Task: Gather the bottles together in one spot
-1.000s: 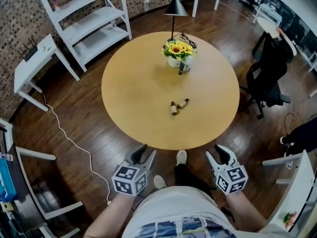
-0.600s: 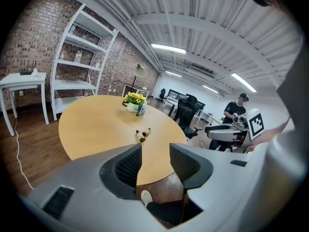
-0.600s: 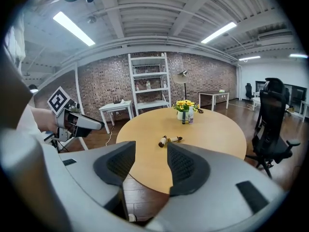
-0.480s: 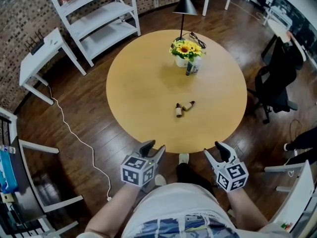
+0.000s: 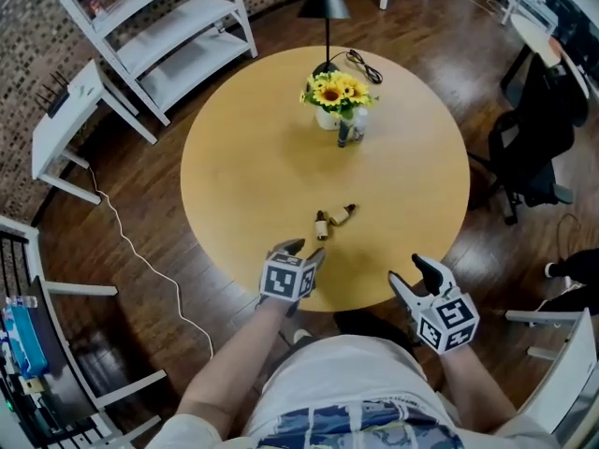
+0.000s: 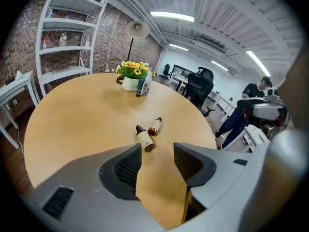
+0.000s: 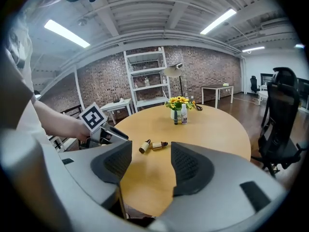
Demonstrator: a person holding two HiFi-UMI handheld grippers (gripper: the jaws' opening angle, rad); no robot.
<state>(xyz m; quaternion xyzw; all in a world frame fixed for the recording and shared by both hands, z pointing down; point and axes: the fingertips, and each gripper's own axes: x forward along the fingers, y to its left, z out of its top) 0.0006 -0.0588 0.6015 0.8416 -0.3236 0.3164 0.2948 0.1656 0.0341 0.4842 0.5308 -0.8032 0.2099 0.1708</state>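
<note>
Two small brown bottles lie on their sides on the round bench [image 5: 234, 157], between its middle and its near edge. The nearer bottle [image 5: 321, 224] and the farther bottle [image 5: 343, 215] sit just beside each other with their bases close and their caps angled apart; whether they touch is unclear. Two more stand upright near the far edge, a dark bottle [image 5: 343, 136] and a pale bottle [image 5: 357, 130], right against a pot of yellow flowers [image 5: 335, 94], with a black lamp [image 5: 324, 6] behind them.

The left gripper [image 5: 304, 251] hangs over the near edge of the bench, pointing down at the lying pair and just short of the nearer bottle. Its jaws have just been opening and stand wide apart, with only bare benchtop between them. The right gripper [image 5: 412, 274] is at the near right edge, well apart from all the bottles. Its jaws have also just been opening, stand wide and hold nothing.
</note>
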